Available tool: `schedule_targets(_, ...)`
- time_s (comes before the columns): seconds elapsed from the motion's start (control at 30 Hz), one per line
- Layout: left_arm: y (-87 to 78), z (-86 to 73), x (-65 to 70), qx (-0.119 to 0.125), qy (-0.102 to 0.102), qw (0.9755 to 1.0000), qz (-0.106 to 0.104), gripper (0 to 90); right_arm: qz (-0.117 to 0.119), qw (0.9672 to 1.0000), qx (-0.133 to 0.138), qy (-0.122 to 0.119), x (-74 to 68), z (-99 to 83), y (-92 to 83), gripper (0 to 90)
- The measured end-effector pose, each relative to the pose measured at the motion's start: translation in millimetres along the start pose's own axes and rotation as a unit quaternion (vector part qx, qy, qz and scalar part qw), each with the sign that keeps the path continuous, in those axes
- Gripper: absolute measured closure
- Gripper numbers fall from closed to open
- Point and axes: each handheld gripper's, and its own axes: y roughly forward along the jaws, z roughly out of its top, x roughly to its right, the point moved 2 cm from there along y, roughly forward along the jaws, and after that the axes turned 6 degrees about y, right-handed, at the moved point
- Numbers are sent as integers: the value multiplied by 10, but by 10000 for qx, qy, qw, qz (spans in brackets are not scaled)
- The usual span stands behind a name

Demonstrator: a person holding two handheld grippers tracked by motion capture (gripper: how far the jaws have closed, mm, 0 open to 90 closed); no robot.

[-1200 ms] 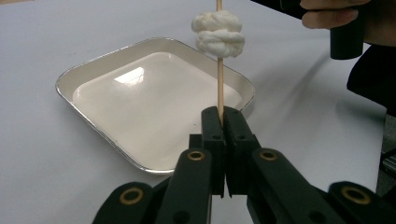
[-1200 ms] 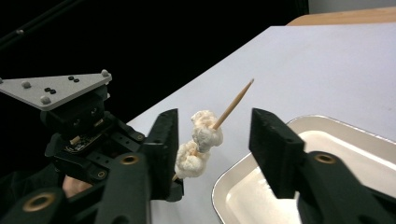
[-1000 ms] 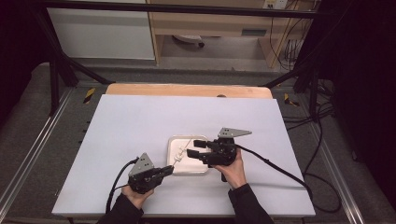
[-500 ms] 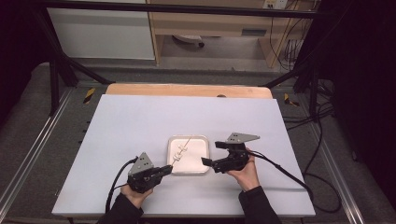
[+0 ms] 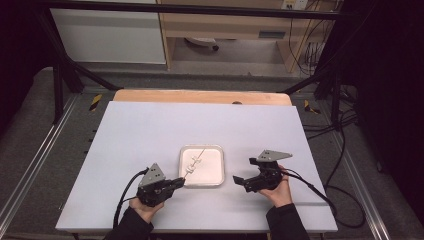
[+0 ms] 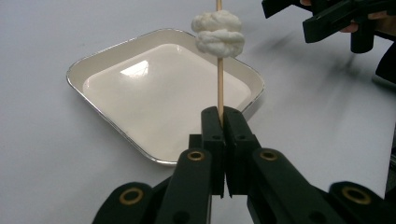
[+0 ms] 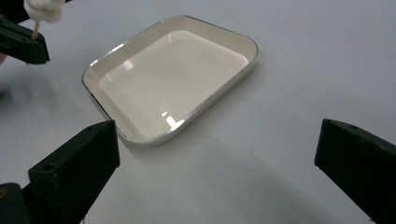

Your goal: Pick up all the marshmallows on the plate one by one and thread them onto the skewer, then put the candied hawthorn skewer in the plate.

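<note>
While our left gripper (image 6: 223, 116) clamps the bare end of a wooden skewer (image 6: 219, 84), we hold the stick out over a white tray (image 5: 216, 175) at mid-table, with two white lumps (image 6: 218, 29) threaded well up its shaft. They look like marshmallows or dough, though we cannot tell which. In the left gripper view the jaws stand pressed together on the stick, which runs straight away from the pads. In the high view the skewer's long axis slants up and away from us, its held end near the tray's near-left corner, its free tip pointing toward the tray's far side, and the lumps hang above the tray's left part, apart from its floor.

Our right gripper (image 5: 241, 181) sits on the table (image 5: 130, 130) just right of the tray; its jaws have just been opening and now gape wide with nothing between them, as the right gripper view shows across the bare tray.

We judge the step in hand to be the gap between loads: the right gripper has let go and the skewer waits. Our next move seems to call for bringing the open jaws back to the lumps, closing squarely across one, then sliding it along the stick's own line while the left grip keeps firm. A sideways pull could bend the thin skewer.
</note>
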Motion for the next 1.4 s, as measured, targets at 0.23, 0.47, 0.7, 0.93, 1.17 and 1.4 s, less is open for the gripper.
schedule_targets(0.23,20,-1,-14,-139,-19,9999,-27,880,-288,9993,-240,-83,163,-208,-141,6)
schedule_targets(0.47,22,21,-19,-198,-40,9998,-16,879,-452,9984,-310,-146,250,-332,-251,6)
schedule_targets(0.7,34,64,-25,-261,-90,9996,-14,879,-555,9974,-424,-201,285,-378,-286,6)
schedule_targets(0.93,48,141,-44,-335,-113,9994,40,880,-596,9971,-435,-187,292,-370,-316,6)
schedule_targets(1.17,107,219,-67,-485,-95,9987,102,879,-592,9975,-374,-117,308,-379,-344,6)
schedule_targets(1.4,194,336,-122,-619,-83,9978,205,880,-571,9975,-389,-146,315,-391,-343,6)
